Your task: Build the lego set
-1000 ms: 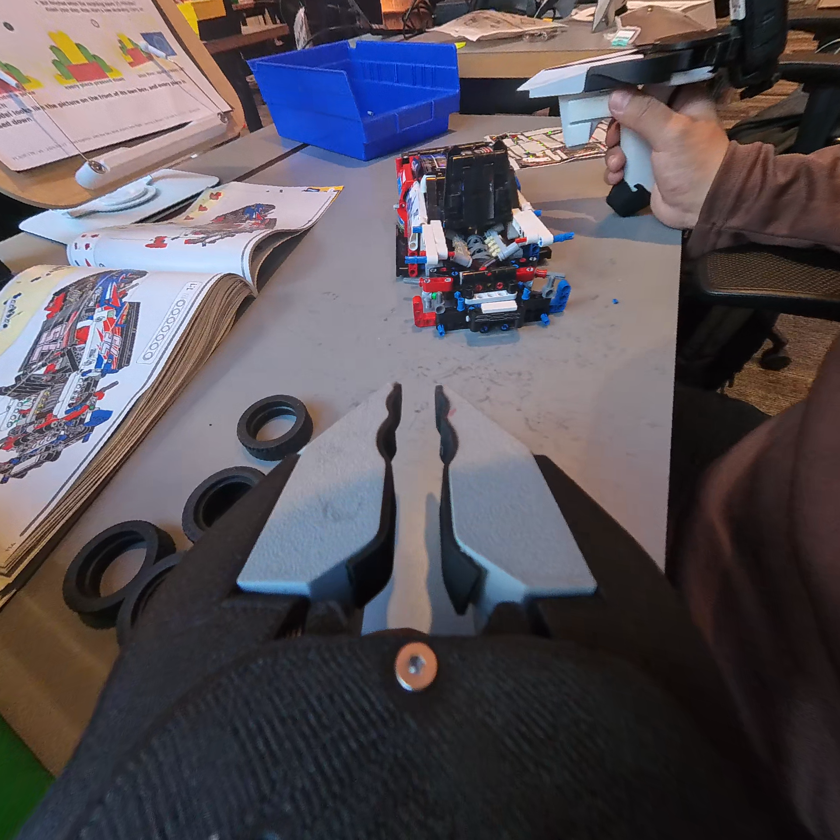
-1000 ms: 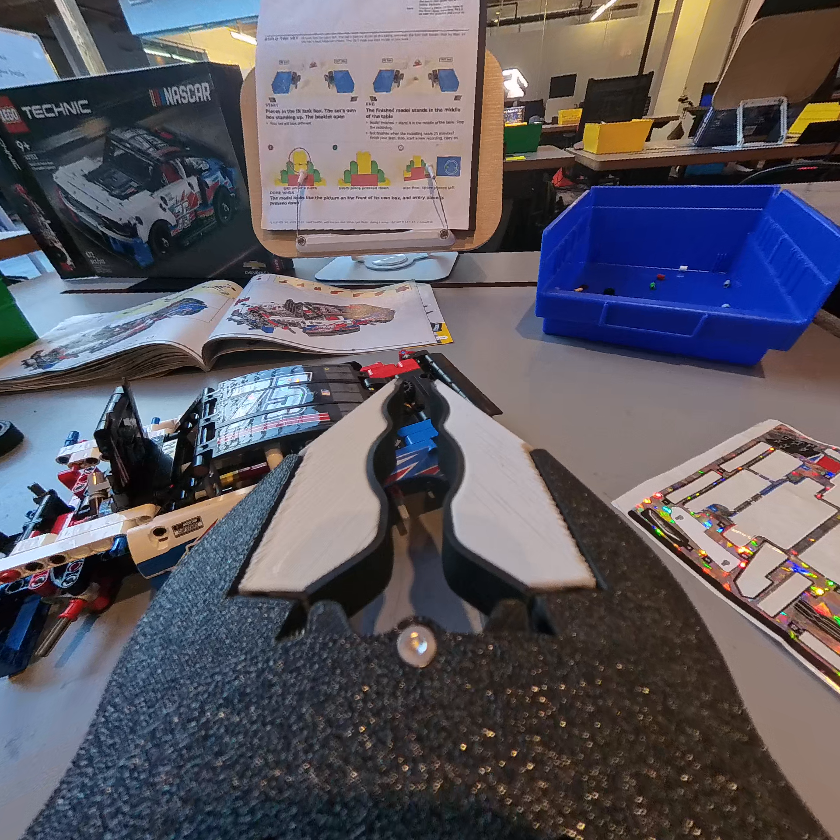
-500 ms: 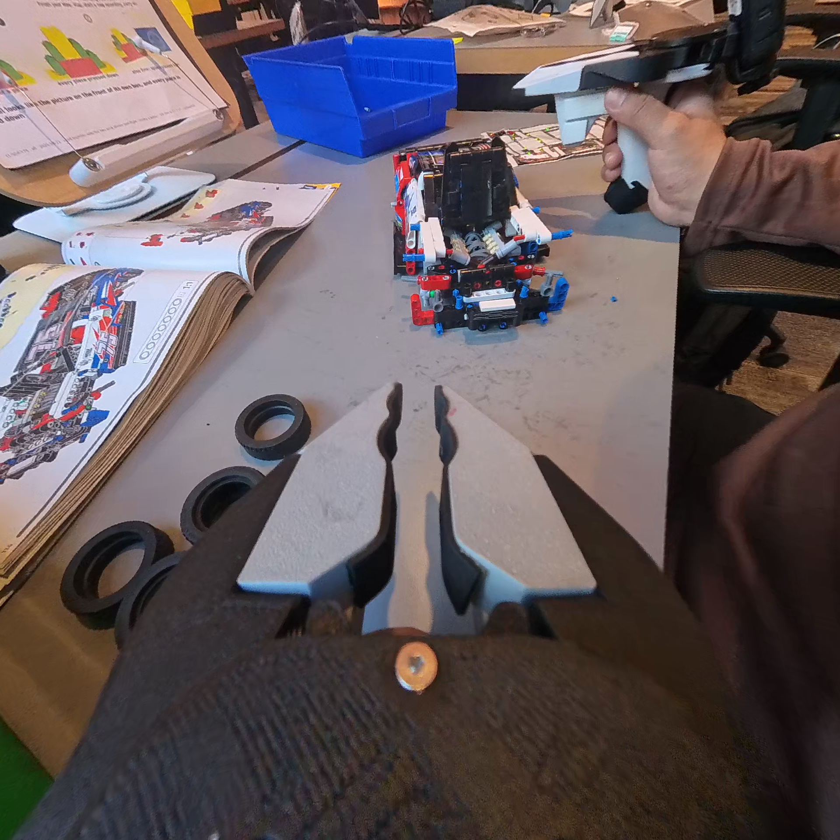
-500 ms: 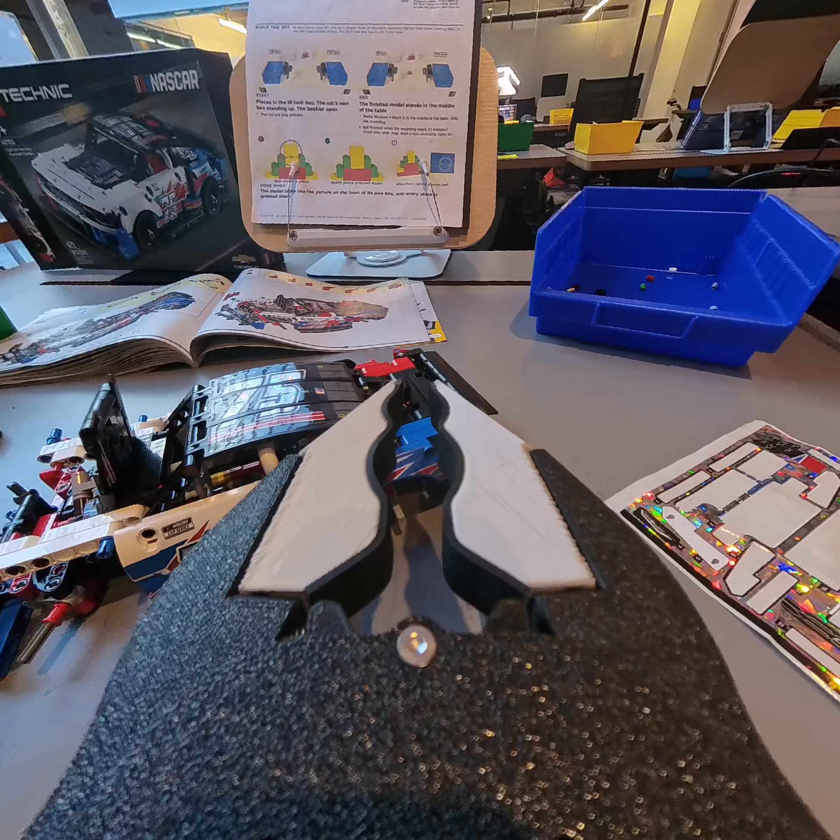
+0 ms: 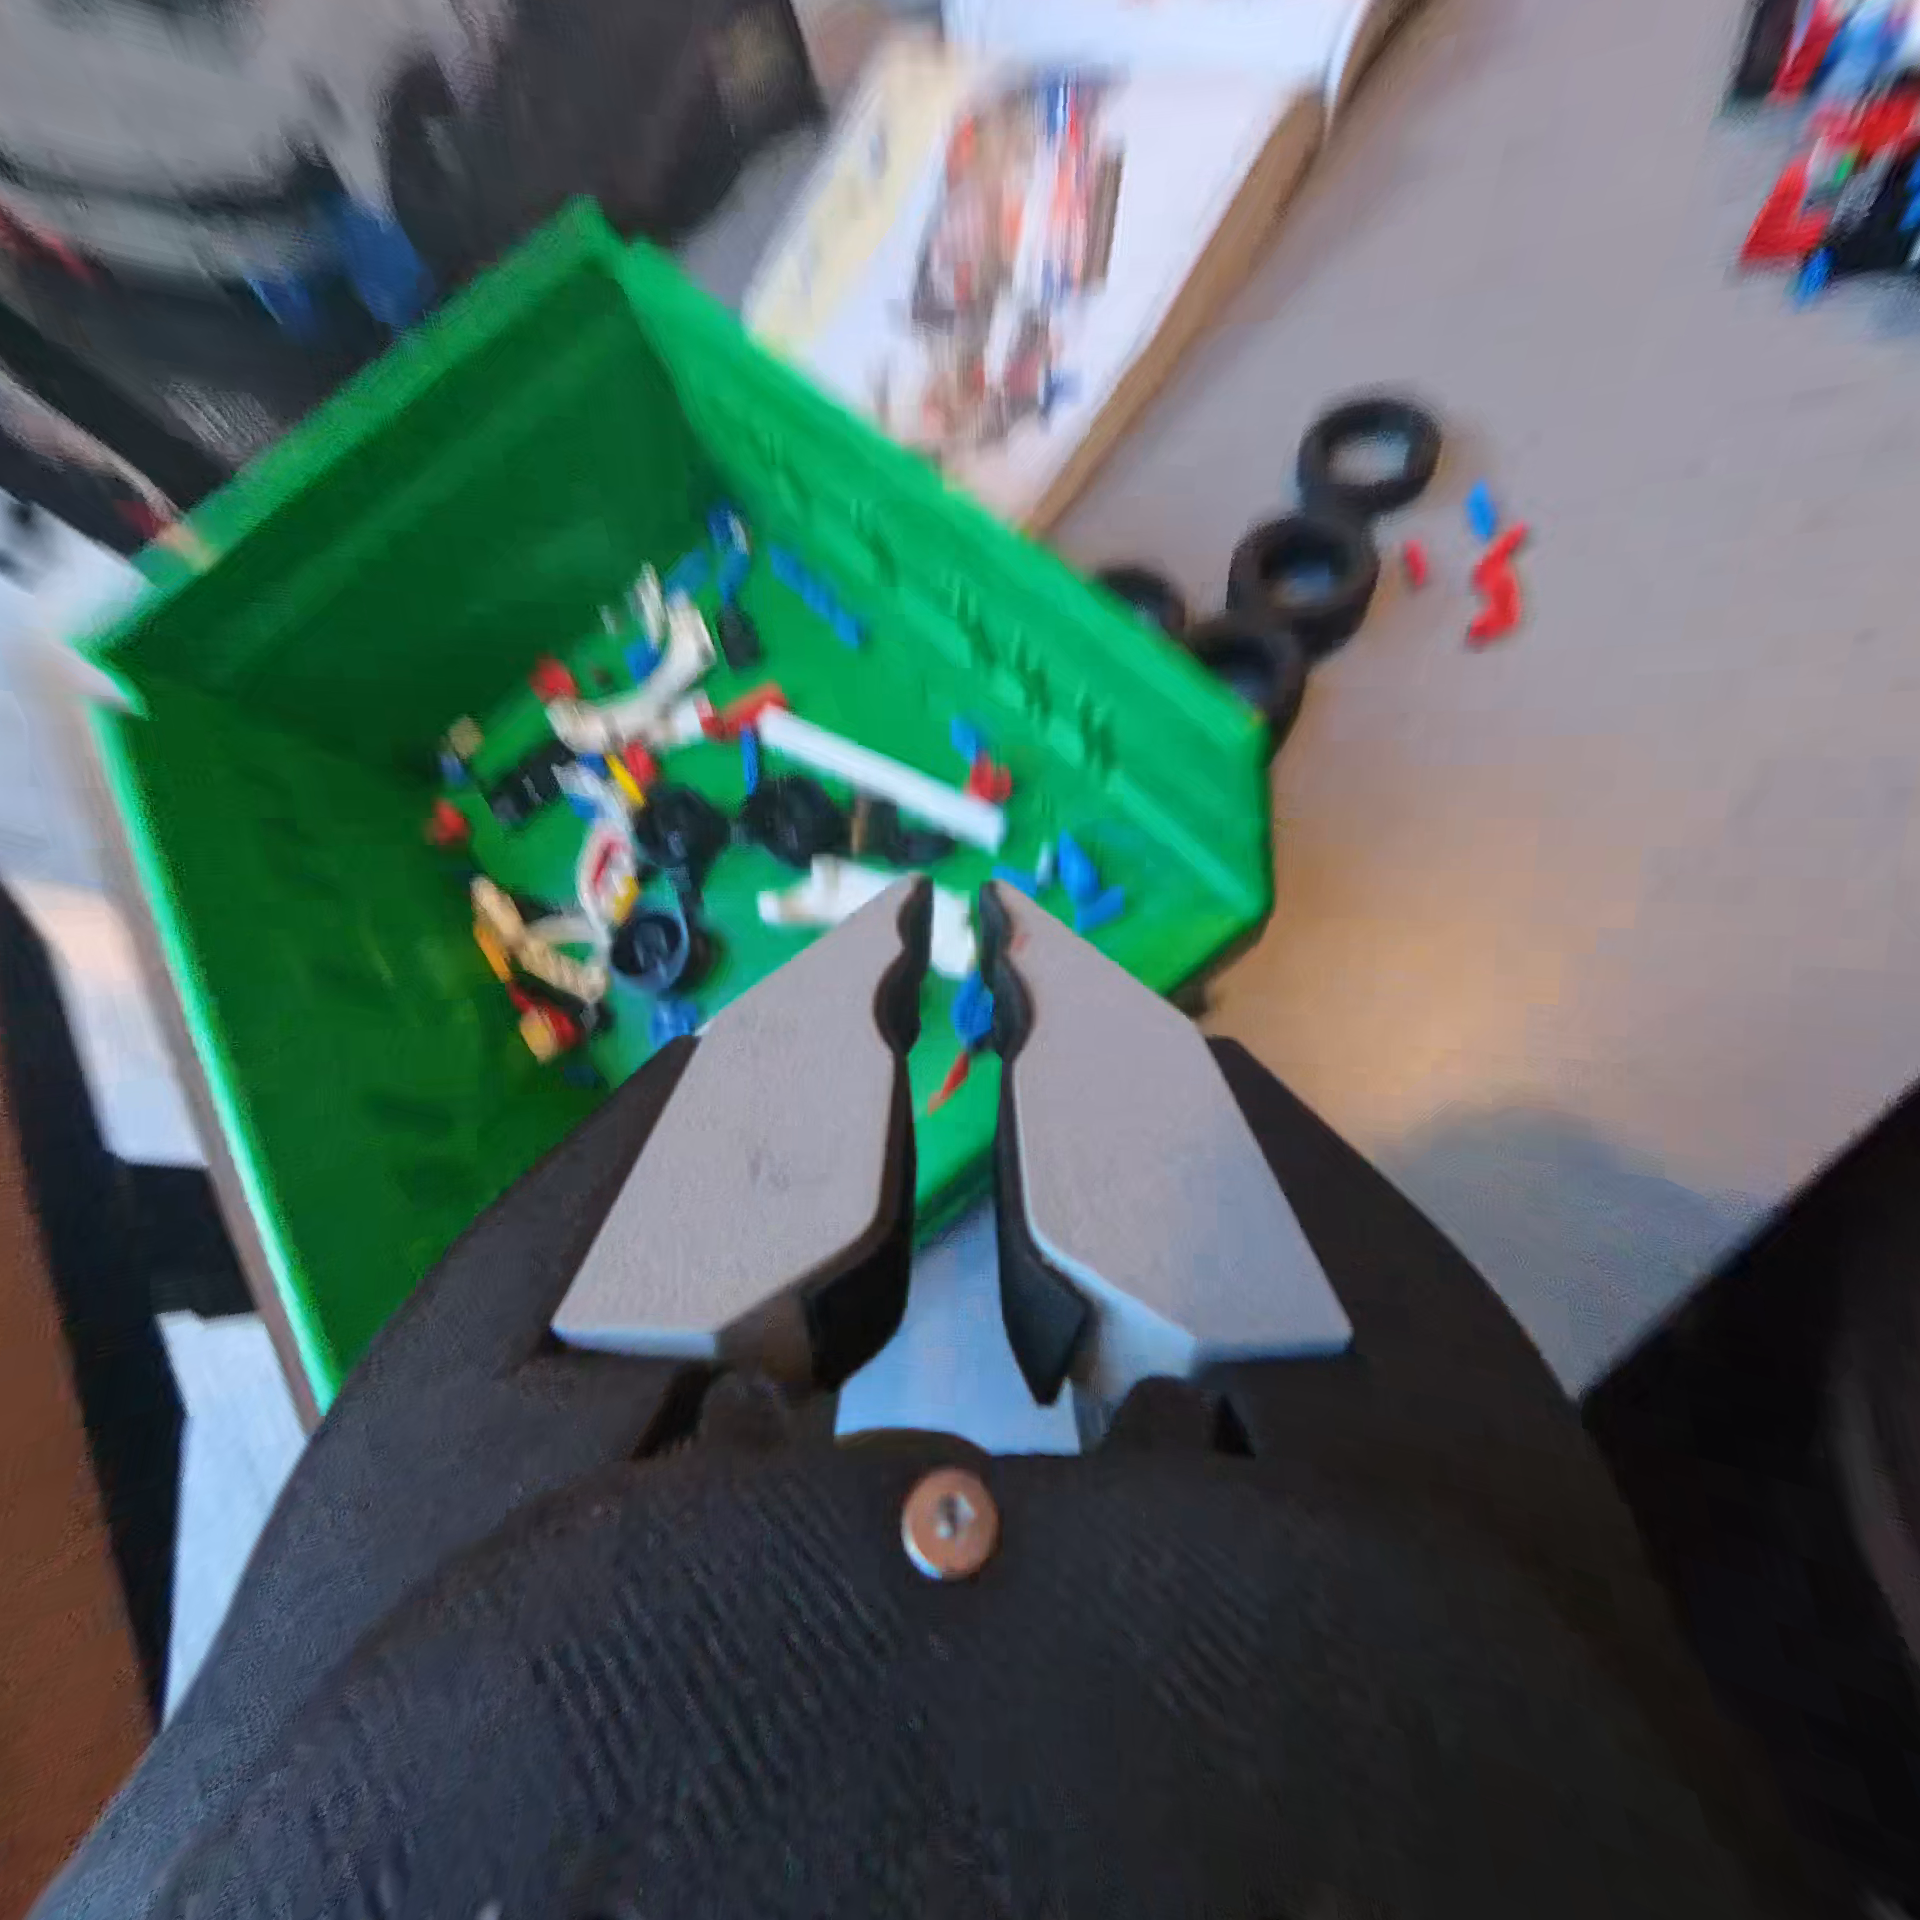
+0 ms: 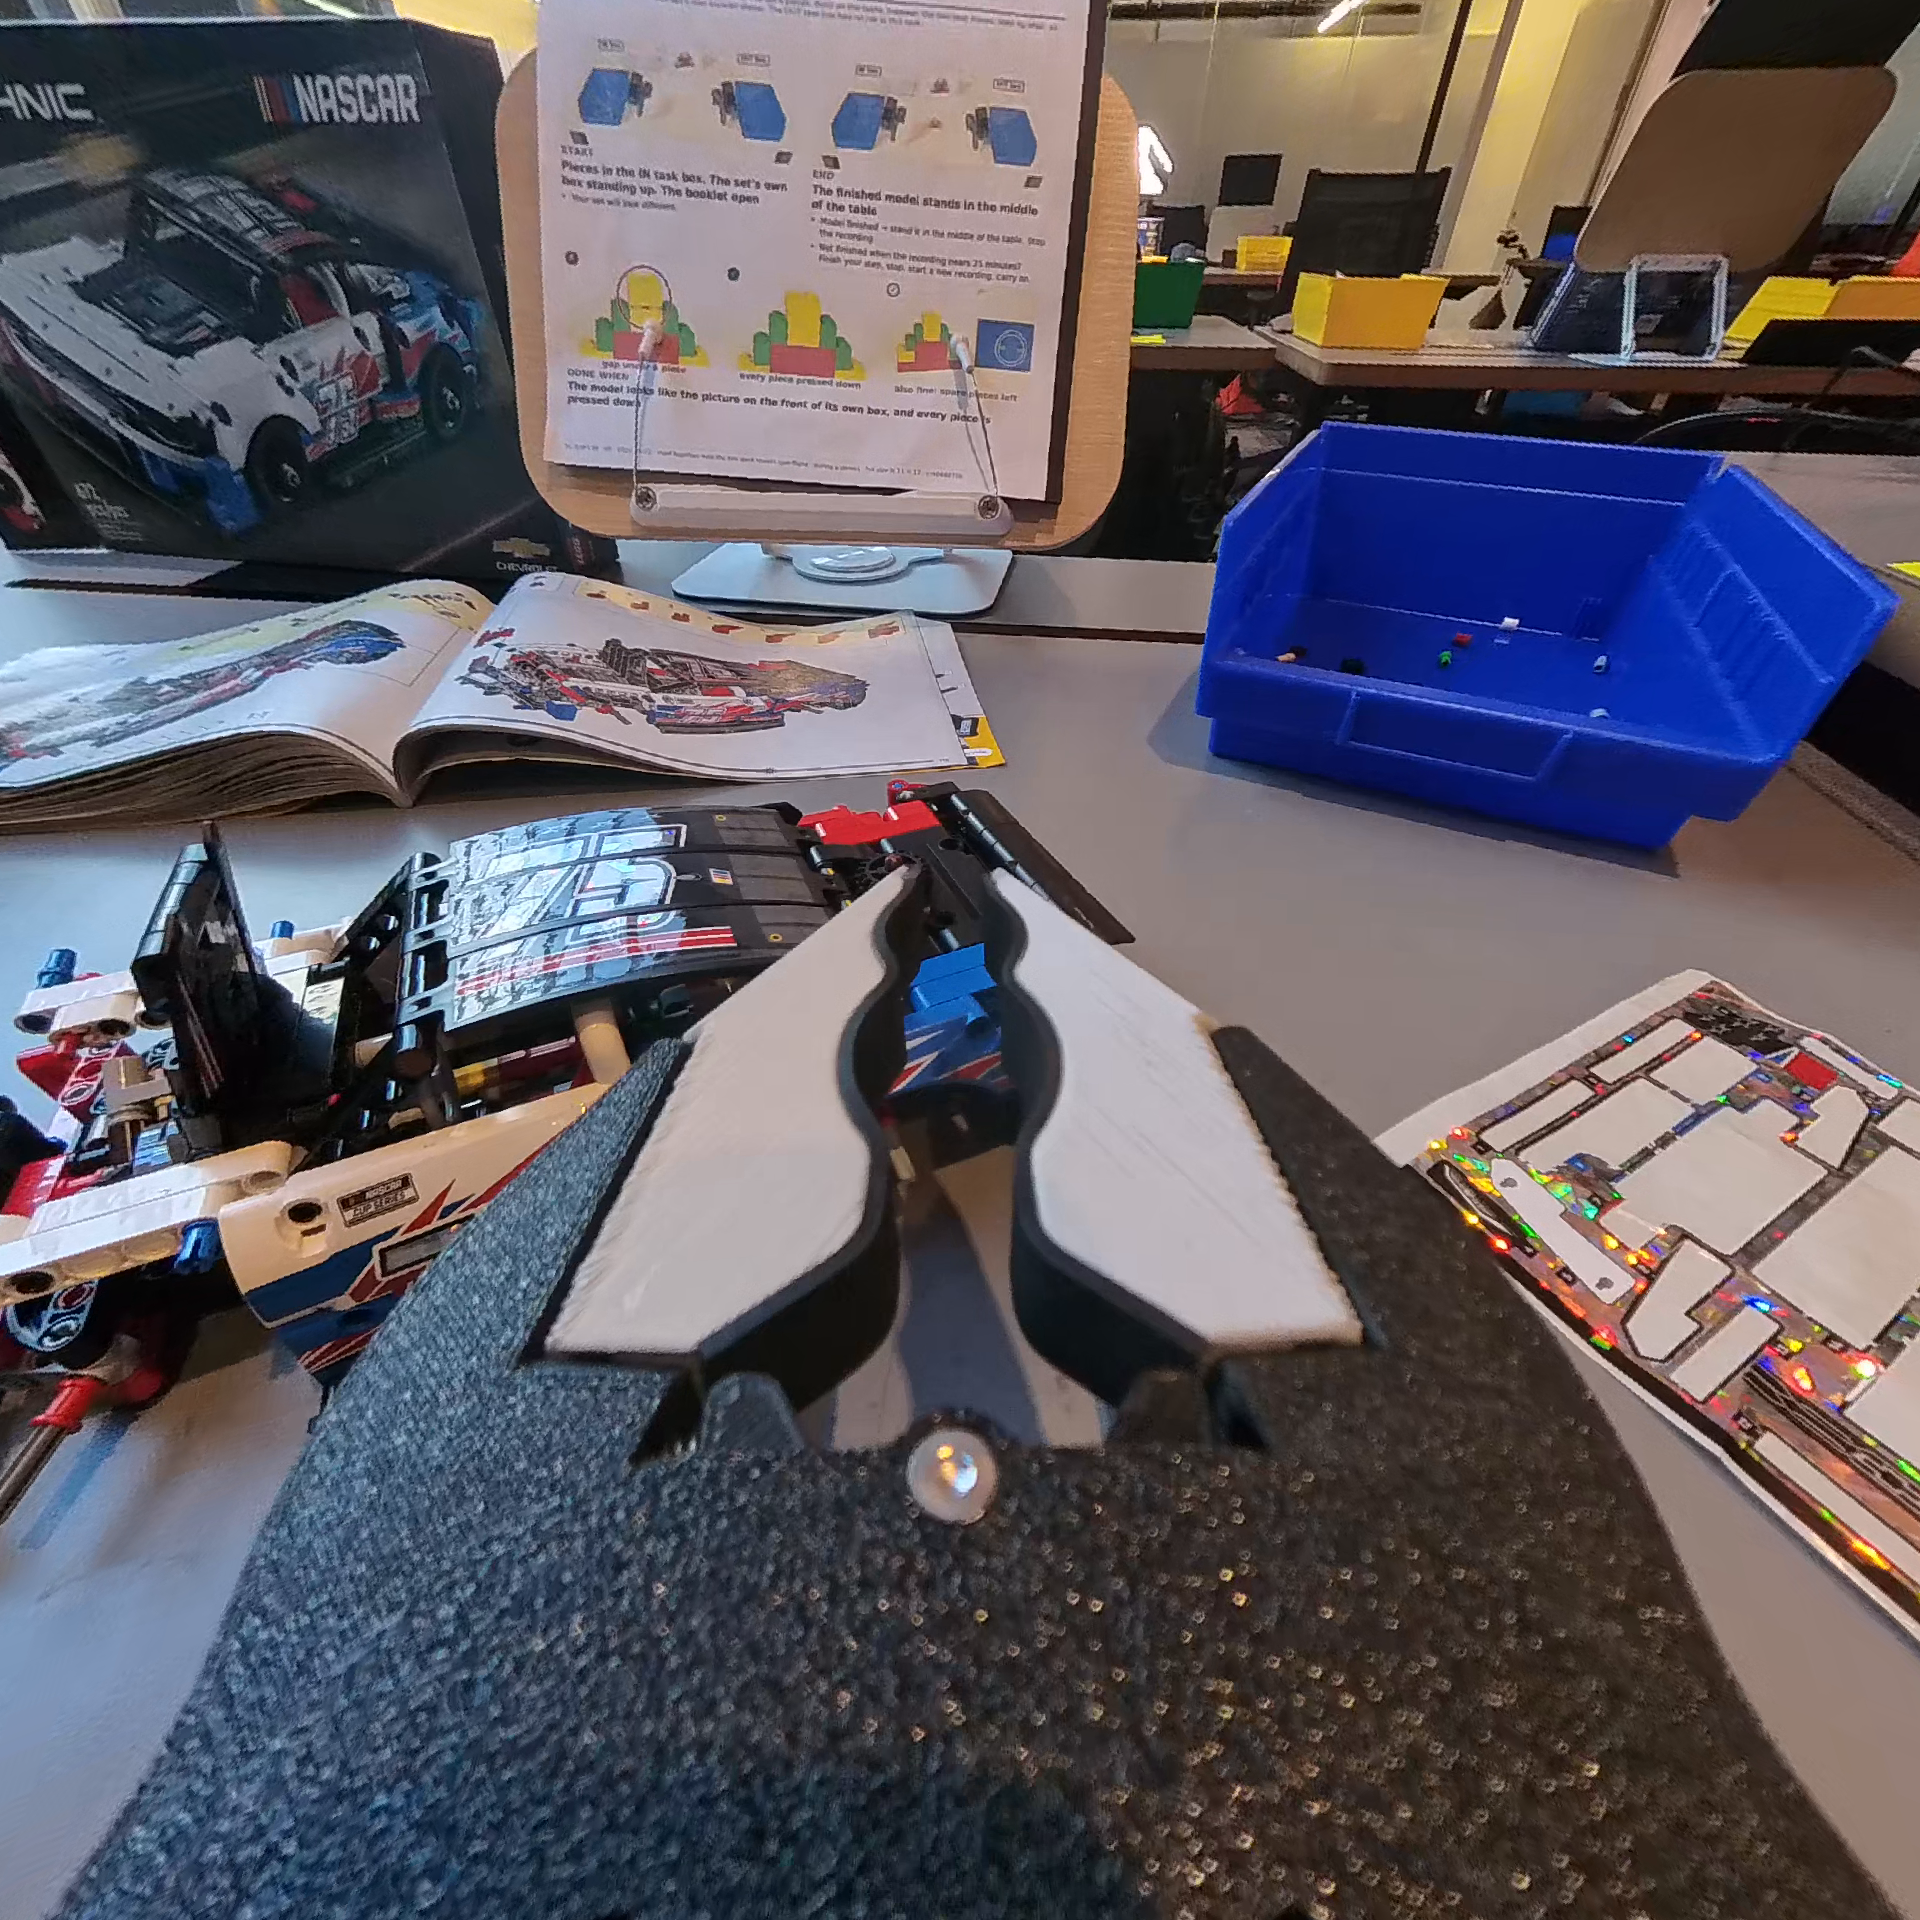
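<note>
The partly built car model (image 6: 582,914) lies on the grey table, left of centre in the right wrist view. My right gripper (image 6: 956,883) hovers over its rear end, open and empty. The left wrist view is blurred by motion. My left gripper (image 5: 951,894) is above the near corner of a green bin (image 5: 416,499) holding several loose pieces (image 5: 665,810); its fingers stand slightly apart with nothing between them. Black tyres (image 5: 1369,454) lie right of the bin, next to small red and blue pieces (image 5: 1496,592). The model (image 5: 1839,197) shows at the top right.
An open instruction booklet (image 6: 675,686) lies behind the model, with the set's box (image 6: 239,291) and a sheet on a stand (image 6: 810,260) behind it. A blue bin (image 6: 1538,727) with a few small pieces sits at the right. A shiny sticker sheet (image 6: 1704,1195) lies near right. To the model (image 5: 1839,197): right tips about 25 centimeters, left tips about 35 centimeters.
My left gripper has swung sharply left and down, from facing the model to looking into the green bin. My right gripper has barely shifted over the model. Neither gripper's opening has changed.
</note>
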Demonstrator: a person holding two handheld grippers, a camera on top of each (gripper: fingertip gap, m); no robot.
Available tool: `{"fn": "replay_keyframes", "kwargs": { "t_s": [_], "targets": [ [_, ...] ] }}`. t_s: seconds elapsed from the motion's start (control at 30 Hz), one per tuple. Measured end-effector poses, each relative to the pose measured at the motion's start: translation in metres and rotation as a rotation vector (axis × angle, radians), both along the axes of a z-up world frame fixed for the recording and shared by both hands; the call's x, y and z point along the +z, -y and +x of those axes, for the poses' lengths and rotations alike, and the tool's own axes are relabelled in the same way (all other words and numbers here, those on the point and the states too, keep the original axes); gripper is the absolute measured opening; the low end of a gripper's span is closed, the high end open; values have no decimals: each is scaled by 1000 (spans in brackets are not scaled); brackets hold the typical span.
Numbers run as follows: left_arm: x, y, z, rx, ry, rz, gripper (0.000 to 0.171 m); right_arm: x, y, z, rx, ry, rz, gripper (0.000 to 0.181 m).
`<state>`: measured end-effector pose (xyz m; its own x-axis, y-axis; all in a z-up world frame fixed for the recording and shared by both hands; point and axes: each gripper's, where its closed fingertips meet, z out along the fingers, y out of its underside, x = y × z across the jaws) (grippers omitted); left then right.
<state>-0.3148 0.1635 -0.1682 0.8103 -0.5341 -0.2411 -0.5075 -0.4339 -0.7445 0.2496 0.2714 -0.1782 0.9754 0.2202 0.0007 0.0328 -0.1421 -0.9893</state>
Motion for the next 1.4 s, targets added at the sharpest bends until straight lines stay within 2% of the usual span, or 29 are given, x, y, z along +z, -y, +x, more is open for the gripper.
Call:
{"fn": "replay_keyframes", "kwargs": {
  "t_s": [0.07,0.13,0.23,0.3,0.33,0.47,0.7,0.73,0.77,1.0,1.13,1.27,1.33,1.4],
  "targets": [
    [-26,3,-27,7,-25,-231,12,0,-1,1,-1,-8,2,10],
    [-42,2,-41,-13,-64,-394,15,1,-2,2,-3,-18,1,10],
    [-59,1,-39,-85,-100,-568,9,1,-3,4,-8,-27,4,10],
    [-75,5,-41,-84,-142,-703,9,1,-4,4,-7,-29,4,10],
    [-82,6,-42,-89,-168,-750,2,2,-4,4,-8,-30,5,10],
    [-90,9,-38,-125,-200,-880,1,3,-4,5,-4,-45,12,10],
    [-89,9,-35,-133,-222,-985,11,8,-3,9,9,-106,35,10],
    [-92,11,-38,-126,-258,-1003,11,8,-3,10,12,-113,37,10],
    [-95,12,-39,-126,-285,-1011,2,9,-3,10,15,-118,41,10],
    [-94,6,-45,-103,-382,-951,1,12,1,11,31,-121,68,9],
    [-67,-7,-57,-22,-379,-874,0,14,2,11,36,-126,75,9],
    [-5,-31,-59,63,-370,-659,1,15,3,11,42,-132,82,9],
    [43,-46,-29,61,-236,-459,1,15,5,11,48,-144,85,9],
    [80,-43,35,-102,-84,-286,1,16,6,12,51,-157,89,9]
  ]
}}
